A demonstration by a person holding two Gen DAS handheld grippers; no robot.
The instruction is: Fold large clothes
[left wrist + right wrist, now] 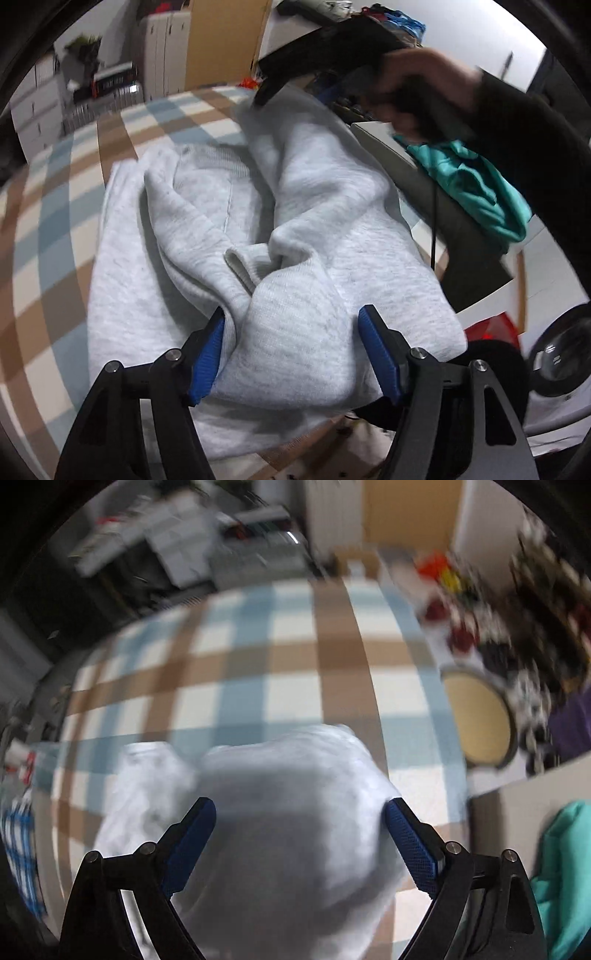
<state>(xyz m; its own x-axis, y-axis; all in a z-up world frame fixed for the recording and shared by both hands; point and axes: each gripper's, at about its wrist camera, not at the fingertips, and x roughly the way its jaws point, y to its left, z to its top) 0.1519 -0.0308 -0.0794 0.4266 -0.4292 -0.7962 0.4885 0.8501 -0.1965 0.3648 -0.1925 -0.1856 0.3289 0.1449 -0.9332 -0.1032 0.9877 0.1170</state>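
A light grey sweatshirt (295, 229) lies crumpled on the checked tablecloth (55, 229), its sleeves folded over the body. My left gripper (295, 350) hovers at the garment's near edge. Its blue pads (207, 362) stand apart on either side of a raised hump of cloth near a ribbed cuff (240, 266), without visibly squeezing it. A hand (424, 85) holds my right gripper (266, 88) above the sweatshirt's far end. In the blurred right wrist view, my right gripper (299, 845) is wide open over the sweatshirt (295, 812), nothing held.
A teal garment (476, 184) (565, 878) lies on a white surface to the right of the table. A round tan stool (476, 720) and floor clutter sit beyond the table's right edge. White drawers (37, 110) and a brown door (221, 40) stand behind.
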